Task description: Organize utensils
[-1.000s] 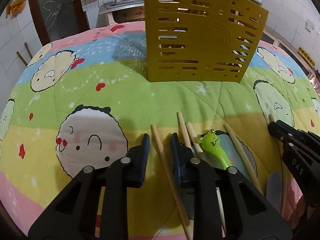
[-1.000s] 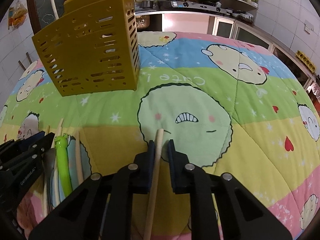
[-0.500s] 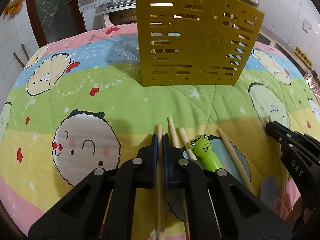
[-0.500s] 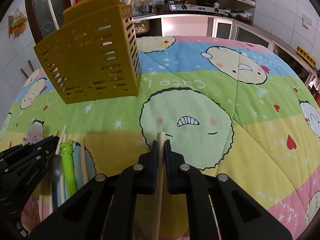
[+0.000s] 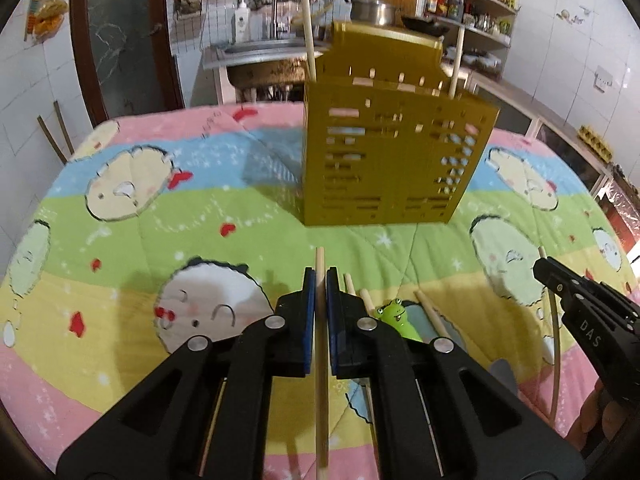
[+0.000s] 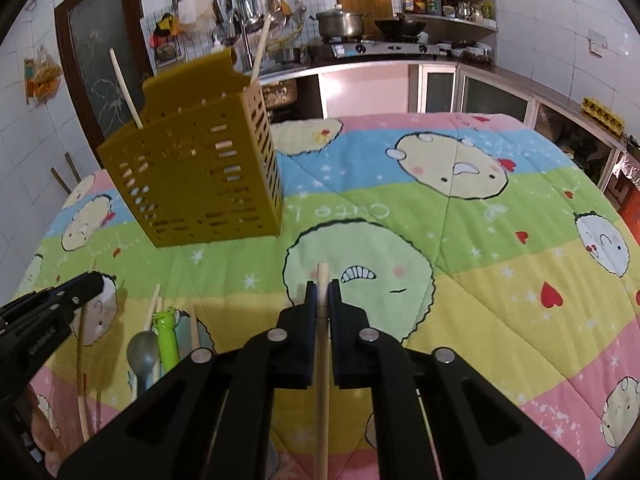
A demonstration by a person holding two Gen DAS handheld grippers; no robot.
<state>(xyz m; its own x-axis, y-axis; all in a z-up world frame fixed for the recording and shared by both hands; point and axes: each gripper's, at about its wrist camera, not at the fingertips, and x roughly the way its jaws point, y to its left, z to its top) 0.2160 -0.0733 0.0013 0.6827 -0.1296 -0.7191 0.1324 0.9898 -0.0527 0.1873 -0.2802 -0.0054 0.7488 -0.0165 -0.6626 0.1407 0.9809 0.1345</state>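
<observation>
My left gripper (image 5: 320,276) is shut on a wooden chopstick (image 5: 320,256) and holds it above the quilt, pointing at the yellow slotted utensil holder (image 5: 392,160). My right gripper (image 6: 322,286) is shut on another wooden chopstick (image 6: 322,270), lifted off the quilt; it also shows in the left wrist view (image 5: 540,264). The holder (image 6: 200,180) has two chopsticks standing in it (image 6: 258,52). On the quilt lie a frog-handled green spoon (image 6: 167,336), a metal spoon (image 6: 142,354) and more chopsticks (image 6: 194,326). The left gripper shows in the right wrist view (image 6: 94,280).
The cartoon-print quilt (image 6: 460,240) covers the table. A kitchen counter with pots (image 6: 344,24) and a shelf (image 6: 448,4) stands behind. A dark door (image 6: 100,68) is at the back left.
My left gripper closed on a chopstick and lifted it off the quilt. Both grippers rose with their chopsticks, and the holder now looks farther off.
</observation>
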